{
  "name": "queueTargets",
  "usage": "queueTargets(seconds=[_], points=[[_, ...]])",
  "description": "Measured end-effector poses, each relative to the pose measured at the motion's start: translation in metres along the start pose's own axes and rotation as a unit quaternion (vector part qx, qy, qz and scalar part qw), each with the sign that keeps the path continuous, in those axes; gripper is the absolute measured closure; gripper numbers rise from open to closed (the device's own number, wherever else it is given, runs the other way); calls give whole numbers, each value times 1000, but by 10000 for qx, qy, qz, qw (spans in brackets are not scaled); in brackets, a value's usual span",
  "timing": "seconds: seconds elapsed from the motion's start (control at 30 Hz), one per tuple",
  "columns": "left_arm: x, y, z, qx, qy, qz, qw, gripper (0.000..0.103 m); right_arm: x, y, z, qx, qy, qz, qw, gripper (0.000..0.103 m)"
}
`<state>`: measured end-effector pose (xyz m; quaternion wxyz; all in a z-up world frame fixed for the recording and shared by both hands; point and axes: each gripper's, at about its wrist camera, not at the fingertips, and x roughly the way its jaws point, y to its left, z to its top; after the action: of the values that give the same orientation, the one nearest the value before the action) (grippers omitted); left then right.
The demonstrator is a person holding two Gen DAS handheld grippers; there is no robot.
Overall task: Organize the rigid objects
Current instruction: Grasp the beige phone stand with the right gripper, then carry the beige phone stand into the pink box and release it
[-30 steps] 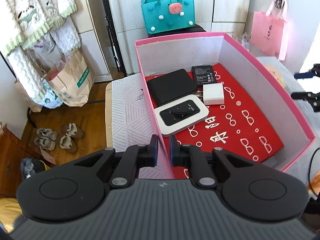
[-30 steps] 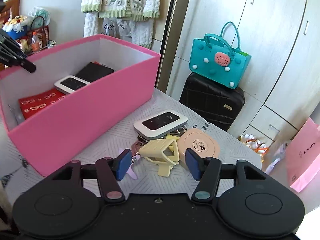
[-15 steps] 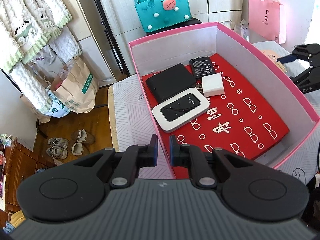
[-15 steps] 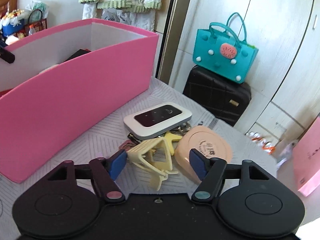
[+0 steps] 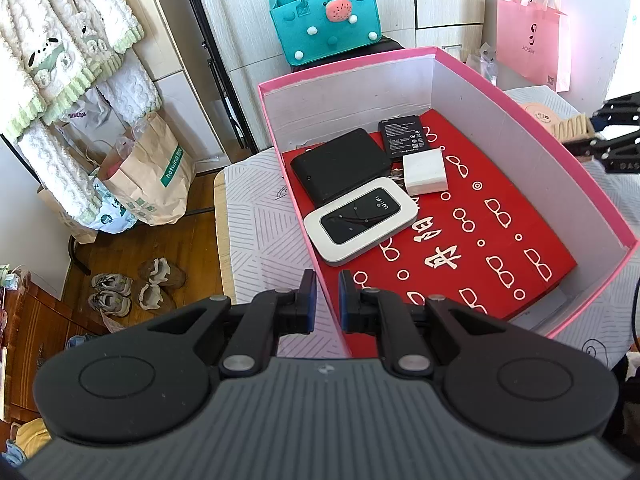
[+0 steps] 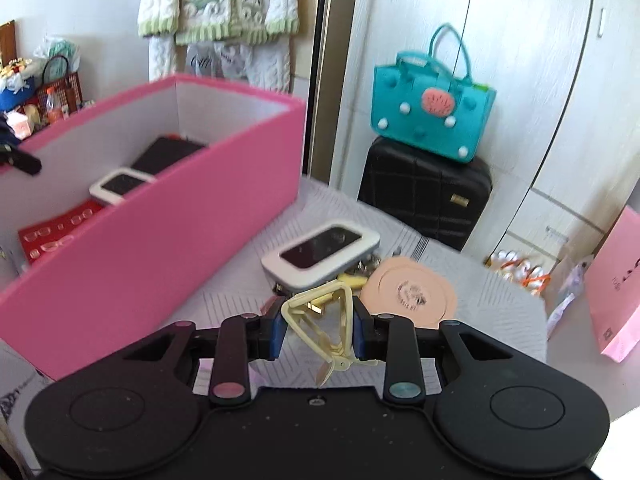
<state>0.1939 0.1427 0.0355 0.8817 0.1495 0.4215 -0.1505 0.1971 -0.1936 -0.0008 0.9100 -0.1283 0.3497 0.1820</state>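
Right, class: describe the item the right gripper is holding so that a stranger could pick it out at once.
Start at the pink box; on the table beside it lies a small pile of loose items. At the pile's near edge, the right gripper is shut on a cream hair claw clip. Unlike the flat white wifi router and round peach disc behind it, it is an open triangular frame.

Teal felt bag (image 6: 430,102) w/ pompoms sits atop black suitcase (image 6: 424,194). Pink paper bag (image 5: 532,40) by wall; knit sweaters (image 5: 60,48) hang left (shoes (image 5: 136,286) on floor).
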Motion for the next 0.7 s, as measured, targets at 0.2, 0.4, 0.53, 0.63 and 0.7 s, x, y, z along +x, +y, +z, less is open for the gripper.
queueTargets(seconds=[0.2,0.4,0.53,0.63,0.7], points=[[0,2,0,-11,6,-35,10000,92,-34,16,19,143,-516,461,9975,67],[-1,-1,-2,36,-28,-29,10000,92,-48,39,51,154,-753,1068,9913,67],[-1,4,-3,-17,-43,-131,9999,92,-44,63,67,-35,-758,1334,9882,67],[-1,4,-5,17,-90,-150,9998,92,-31,80,73,-172,-475,1507,9873,67],[-1,5,-6,16,-112,-176,9998,92,-24,94,73,-384,-386,1479,9875,67]])
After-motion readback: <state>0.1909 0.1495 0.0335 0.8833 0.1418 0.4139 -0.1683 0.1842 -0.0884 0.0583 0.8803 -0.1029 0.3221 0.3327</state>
